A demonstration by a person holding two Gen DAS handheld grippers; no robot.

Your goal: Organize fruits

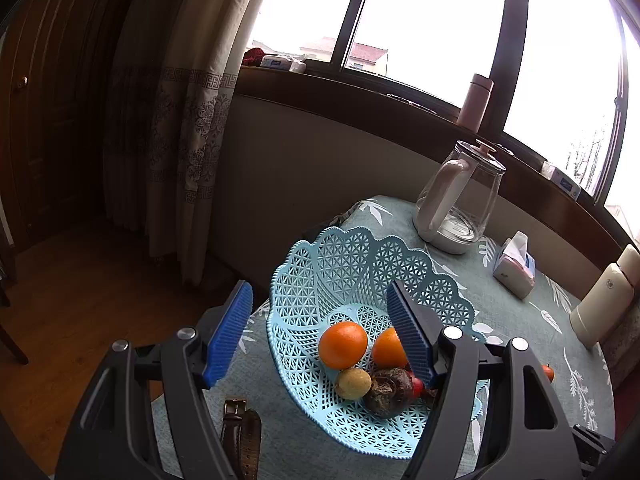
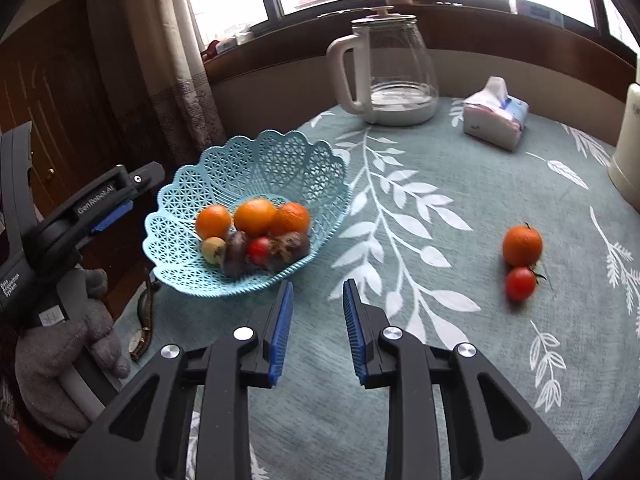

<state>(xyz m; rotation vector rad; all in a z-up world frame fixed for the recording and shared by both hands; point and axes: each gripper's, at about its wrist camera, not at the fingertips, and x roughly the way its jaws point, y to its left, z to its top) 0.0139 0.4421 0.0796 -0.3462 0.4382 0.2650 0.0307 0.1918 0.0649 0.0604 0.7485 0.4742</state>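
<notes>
The round table under its grey-green cloth printed with white leaves (image 2: 460, 184) carries everything: at its left edge sits the pale blue plastic lattice basket with a scalloped rim (image 2: 276, 152), its taller scalloped side towards the window, and inside it lie three oranges, a small yellow fruit, dark purple-brown fruits and one red one. Out on the cloth, well apart from the basket to the right, the last two pieces wait: a loose round orange (image 2: 522, 245) and, touching its near side, a small red tomato (image 2: 520, 283). Both are near-spheres with no real long axis; the orange's short stem stands upward and the tomato's dark stalk sticks out to the right. The left gripper (image 1: 320, 334) hovers over the basket with its blue-padded jaws spread wide and nothing between them. The right gripper (image 2: 317, 328) hangs above bare cloth, jaws parted and empty. My reading is that the sorting is mostly done and the reach for the remaining pair is the step in hand; the next move calls for swinging the right gripper rightward, straddling one fruit without nudging its neighbour away.
</notes>
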